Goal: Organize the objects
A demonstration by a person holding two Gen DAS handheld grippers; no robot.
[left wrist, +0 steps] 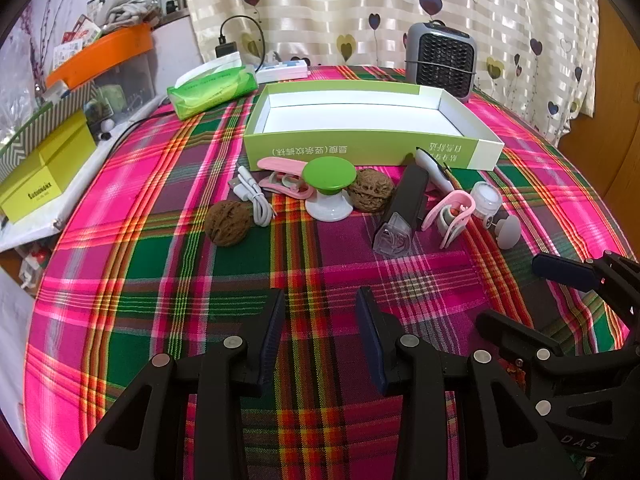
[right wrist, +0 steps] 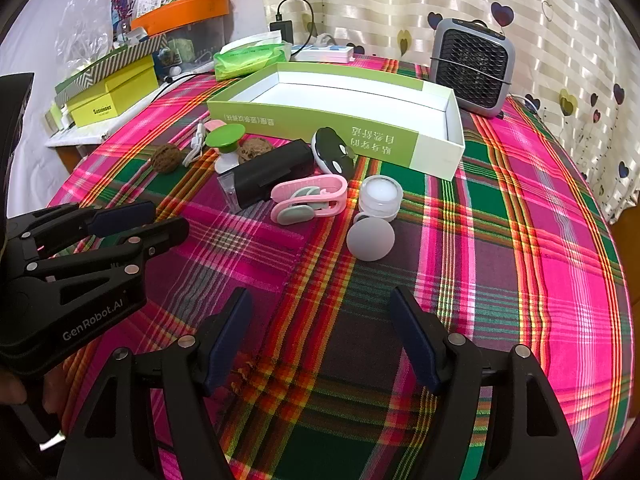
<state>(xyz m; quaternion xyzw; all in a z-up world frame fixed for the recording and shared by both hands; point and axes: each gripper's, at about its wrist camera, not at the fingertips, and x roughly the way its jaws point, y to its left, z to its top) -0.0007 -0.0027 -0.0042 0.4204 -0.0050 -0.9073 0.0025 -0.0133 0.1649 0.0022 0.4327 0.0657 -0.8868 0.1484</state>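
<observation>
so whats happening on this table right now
A person is holding a gripper in each hand over a plaid-covered table, about to tidy a scatter of small items. Both the left gripper and the right gripper are open and hold nothing. The green-and-white box sits empty behind the clutter. Nothing is packed yet: two walnuts, a green-topped knob, a black device, pink clips, a small jar and a white cable lie on the cloth in front of it.
</observation>
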